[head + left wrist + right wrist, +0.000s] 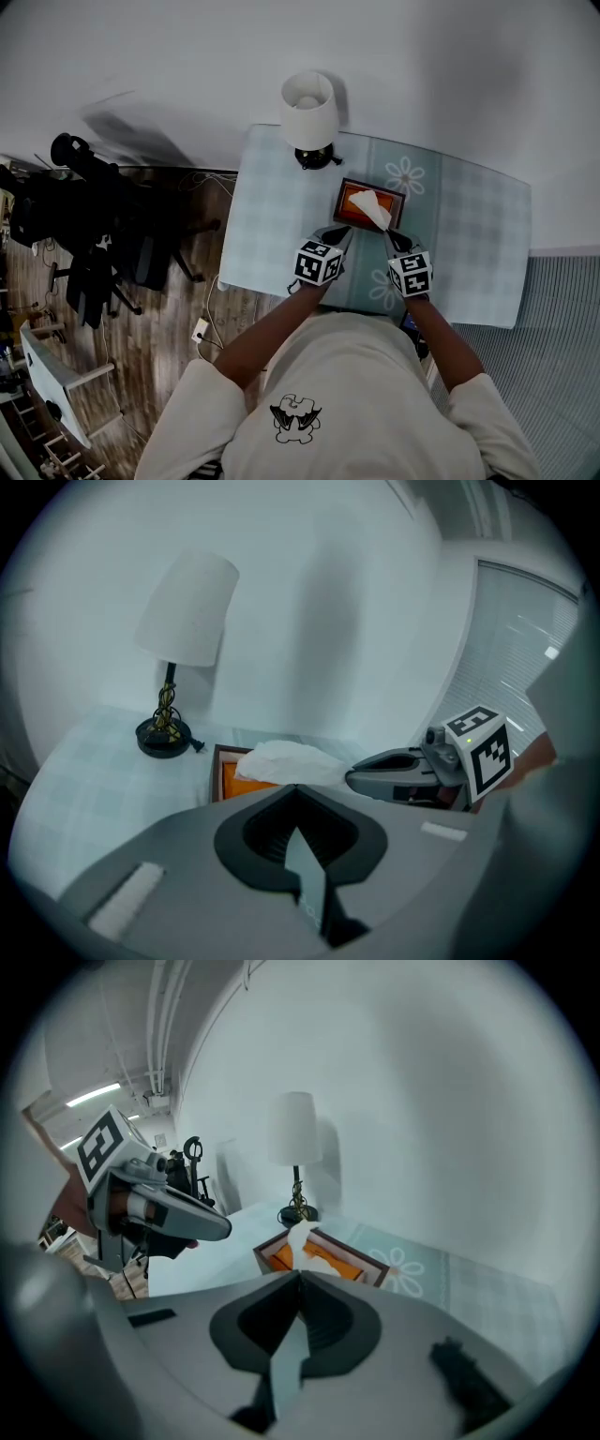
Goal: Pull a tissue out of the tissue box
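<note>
A tabletop (272,216) with a pale checked cloth stands against a white wall. A lamp (309,112) sits at its back edge. The tissue box (349,192) is just in front of the lamp, with its orange top showing. A white tissue (368,208) sticks up out of the box and leans toward you.

Your right hand-held gripper (394,238) is pinched tight on the near end of that tissue. Your left hand-held gripper (340,232) is squeezed together too, with nothing in it. Its tip is just beside the near left corner of the box. I cannot tell if it touches the box.

Here is what could go wrong. The pinch looks like it is only on a small bit of the tissue. If you pull fast, that bit may rip off or slip out. The box looks light. If nothing holds it down, it may lift or slide along with the tissue, and it could bump the lamp. If you pull sideways, the tissue may catch on the slot and tear. A second tissue may come out as well. So pull slowly and straight up, with the left one ready to press on the box.
</note>
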Motion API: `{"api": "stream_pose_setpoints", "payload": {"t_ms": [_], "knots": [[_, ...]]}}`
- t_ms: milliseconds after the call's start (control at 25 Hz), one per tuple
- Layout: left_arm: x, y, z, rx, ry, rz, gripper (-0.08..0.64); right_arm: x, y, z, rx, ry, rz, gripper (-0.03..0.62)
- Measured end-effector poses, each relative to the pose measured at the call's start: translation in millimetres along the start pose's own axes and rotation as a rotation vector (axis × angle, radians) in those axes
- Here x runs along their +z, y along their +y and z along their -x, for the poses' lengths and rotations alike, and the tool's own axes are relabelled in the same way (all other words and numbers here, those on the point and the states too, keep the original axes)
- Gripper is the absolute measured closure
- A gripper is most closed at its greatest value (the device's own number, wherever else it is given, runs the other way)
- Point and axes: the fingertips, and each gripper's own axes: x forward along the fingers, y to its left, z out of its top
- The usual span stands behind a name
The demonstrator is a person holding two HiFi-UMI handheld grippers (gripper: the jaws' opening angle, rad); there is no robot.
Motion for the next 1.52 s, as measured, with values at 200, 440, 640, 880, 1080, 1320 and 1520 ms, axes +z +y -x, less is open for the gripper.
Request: {"api": "stream_pose_setpoints", "payload": {"t_ms": [200, 440, 640, 880, 1080, 1320, 1520], "knots": [[12, 0, 16, 0.021, -0.055, 0.002, 0.555, 8, 9, 18, 0.011, -0.041, -0.029, 0.577], [32, -12, 37, -0.002, -0.123, -0.019, 0.555, 24, 15, 42, 0.019, -0.107, -0.081, 0.577], [32, -33, 53, -0.036, -0.135, -0.057, 0.555, 33, 26, 68, 0.040, -0.154, -0.122, 0.577], [40, -57, 73, -0.067, -0.173, -0.073, 0.555, 39, 35, 99, 0.069, -0.201, -0.195, 0.577], [43, -74, 87, -0.083, -0.205, -0.092, 0.555, 43, 39, 128, 0.083, -0.269, -0.268, 0.577], [43, -82, 86, -0.102, -0.205, -0.102, 0.555, 33, 42, 133, 0.080, -0.275, -0.299, 0.577], [48, -82, 85, -0.109, -0.207, -0.119, 0.555, 39, 49, 134, 0.116, -0.291, -0.278, 0.578]]}}
